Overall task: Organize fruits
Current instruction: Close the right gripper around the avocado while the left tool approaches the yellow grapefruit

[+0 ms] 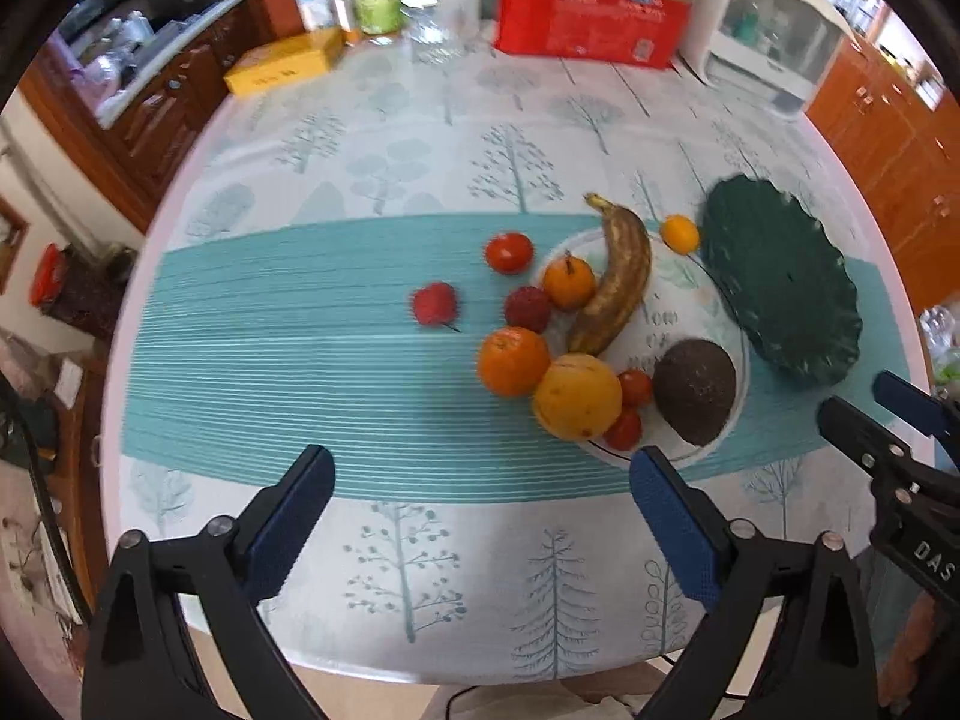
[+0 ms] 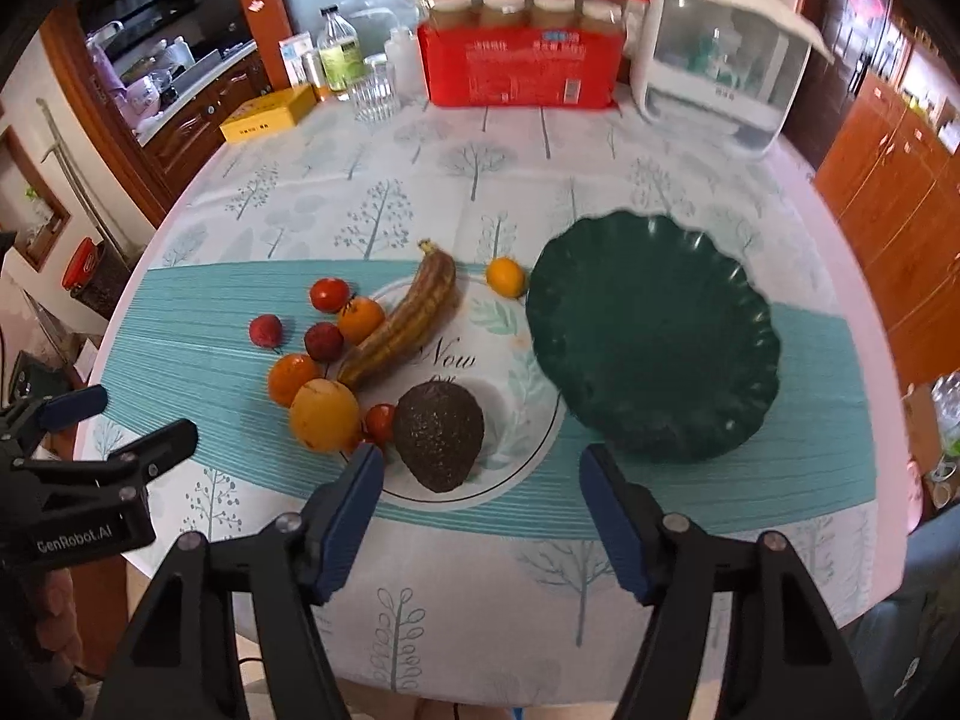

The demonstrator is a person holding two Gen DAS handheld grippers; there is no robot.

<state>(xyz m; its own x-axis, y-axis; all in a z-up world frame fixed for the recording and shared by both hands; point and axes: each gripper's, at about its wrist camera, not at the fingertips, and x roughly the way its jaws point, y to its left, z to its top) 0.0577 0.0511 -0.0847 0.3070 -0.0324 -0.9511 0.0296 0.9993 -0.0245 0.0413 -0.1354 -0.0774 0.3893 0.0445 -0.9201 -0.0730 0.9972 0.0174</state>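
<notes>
Both tools above the near table edge, nothing gripped. Left gripper (image 1: 480,480) spread wide, jaws empty; right gripper (image 2: 480,480) likewise wide and empty, nearest the avocado (image 2: 438,435). Landmark: white plate (image 2: 510,414) with "Now" lettering, lying on the teal mat (image 2: 828,420). On the plate: avocado at its near side, banana (image 2: 402,324) lying diagonally across its far-left part, stem pointing away. Along the plate's left rim, a tight cluster: yellow fruit (image 2: 324,414) touching an orange (image 2: 291,378), two small tomatoes (image 2: 379,420) wedged between yellow fruit and avocado, a smaller orange (image 2: 360,319) against the banana, a dark red fruit (image 2: 323,341) beside it. Left of the plate and clear of it: a tomato (image 2: 329,294) and a red fruit (image 2: 266,330) alone on the mat. Just beyond the plate's far rim: a small citrus (image 2: 506,277), close to the green dish (image 2: 654,336). Green dish right of the plate, overlapping its right rim, holding nothing. Judged: sorting not yet begun; empty dish probably the target for part of the fruit. Wide jaws suited to the avocado or yellow fruit; likely first pick for the right tool is the avocado, being closest and unobstructed on the near side. Risk: round fruit in the cluster touching, so pulling one could roll its neighbours off the rim.
</notes>
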